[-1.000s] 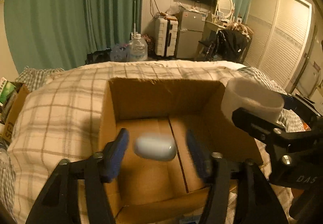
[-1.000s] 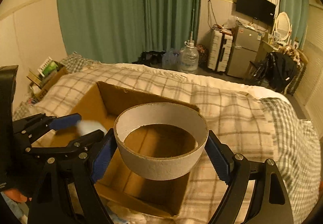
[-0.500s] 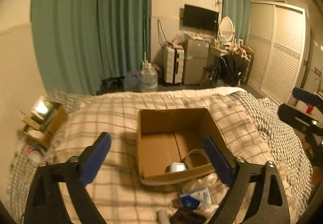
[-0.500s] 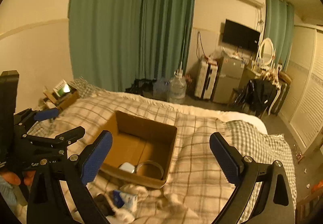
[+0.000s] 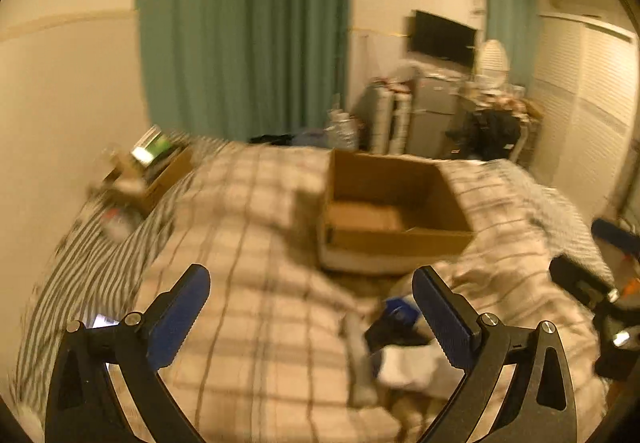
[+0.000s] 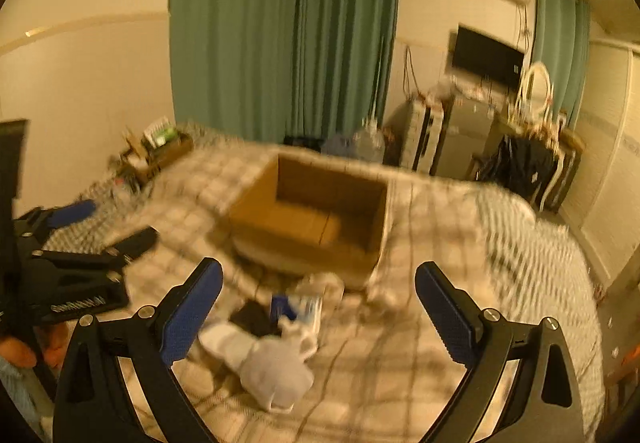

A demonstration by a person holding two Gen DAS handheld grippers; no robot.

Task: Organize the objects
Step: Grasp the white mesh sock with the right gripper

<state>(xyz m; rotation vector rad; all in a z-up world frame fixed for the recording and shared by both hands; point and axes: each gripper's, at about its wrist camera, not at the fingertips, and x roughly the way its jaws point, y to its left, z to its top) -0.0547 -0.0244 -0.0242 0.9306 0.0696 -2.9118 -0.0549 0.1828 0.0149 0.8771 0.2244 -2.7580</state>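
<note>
An open cardboard box [image 5: 396, 203] [image 6: 316, 223] sits on the plaid bed cover; what lies inside is hidden from here. In front of it lies a small pile: a blue and white packet [image 6: 298, 309], a black item [image 6: 252, 317] and a pale grey bundle [image 6: 272, 367]. The pile also shows in the left wrist view [image 5: 396, 327]. My left gripper [image 5: 310, 317] is open and empty, held back above the bed. My right gripper [image 6: 318, 315] is open and empty above the pile. The left gripper [image 6: 100, 231] shows at the left of the right wrist view.
A box of clutter [image 5: 156, 167] stands on the bed's far left corner. Green curtains [image 6: 288, 31], a suitcase, a small fridge [image 6: 460, 135], water bottles and a wall TV are beyond the bed. Both views are motion-blurred.
Both grippers opened, dropping the white object and the cardboard ring into the box, then pulled back and away. The views have kept swinging since half a second ago.
</note>
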